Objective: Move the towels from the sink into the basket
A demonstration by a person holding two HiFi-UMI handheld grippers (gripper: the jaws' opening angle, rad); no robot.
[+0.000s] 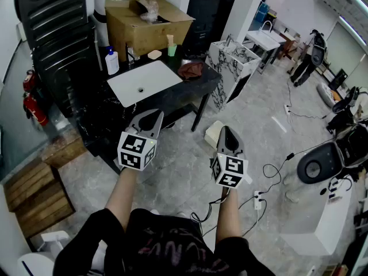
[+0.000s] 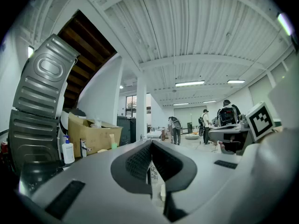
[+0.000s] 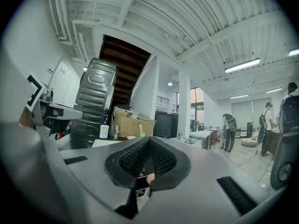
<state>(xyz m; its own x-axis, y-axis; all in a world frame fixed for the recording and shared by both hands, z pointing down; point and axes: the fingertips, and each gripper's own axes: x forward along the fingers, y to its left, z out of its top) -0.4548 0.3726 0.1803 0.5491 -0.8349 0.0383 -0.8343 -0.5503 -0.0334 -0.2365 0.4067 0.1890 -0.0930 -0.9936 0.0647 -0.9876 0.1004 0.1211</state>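
A white sink [image 1: 141,82] is set in a black counter [image 1: 172,99] ahead of me; its basin looks bare. A dark reddish towel [image 1: 191,69] lies crumpled on the counter just right of the sink. I see no basket that I can name for sure. My left gripper [image 1: 154,117] hangs short of the counter's front edge, jaws shut with nothing in them; its own view shows the pads [image 2: 140,160] meeting. My right gripper [image 1: 225,131] floats over the floor, right of the counter, also shut and empty [image 3: 149,148].
A cardboard box [image 1: 146,22], soap bottle [image 1: 112,62] and green cup [image 1: 172,49] stand behind the sink. A marbled sink unit [image 1: 233,62] stands to the right. A pale object [image 1: 213,134] and cables with a power strip [image 1: 259,199] lie on the floor. Wooden crates [image 1: 34,191] sit left.
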